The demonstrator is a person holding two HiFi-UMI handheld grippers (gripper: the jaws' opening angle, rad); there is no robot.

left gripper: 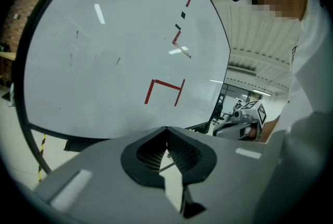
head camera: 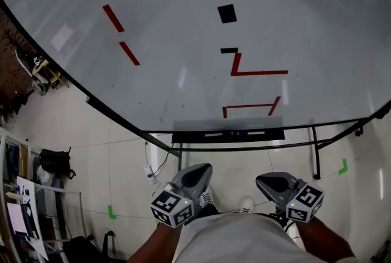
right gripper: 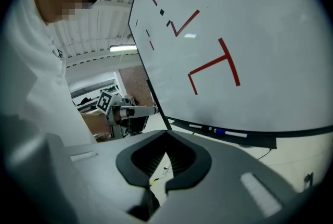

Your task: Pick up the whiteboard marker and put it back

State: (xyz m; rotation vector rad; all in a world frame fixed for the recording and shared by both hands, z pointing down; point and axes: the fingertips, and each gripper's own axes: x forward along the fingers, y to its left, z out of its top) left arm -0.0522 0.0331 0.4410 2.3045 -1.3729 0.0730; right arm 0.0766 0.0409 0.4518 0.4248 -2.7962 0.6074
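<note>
Grey ribbed jaws meet: left gripper [left gripper: 166,129], right gripper [right gripper: 166,134] (both empty).

Whiteboard marker [right gripper: 232,134] — white barrel, blue cap — lying flat, in tray [right gripper: 258,142]

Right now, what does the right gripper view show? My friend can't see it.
The right gripper, jaws shut and empty, points toward a whiteboard with red lines. A blue-and-white marker lies on the tray under the board.

One whiteboard [head camera: 177,29], two markers [right gripper: 197,127] [right gripper: 235,134], two grippers [head camera: 197,175] [head camera: 273,182].
</note>
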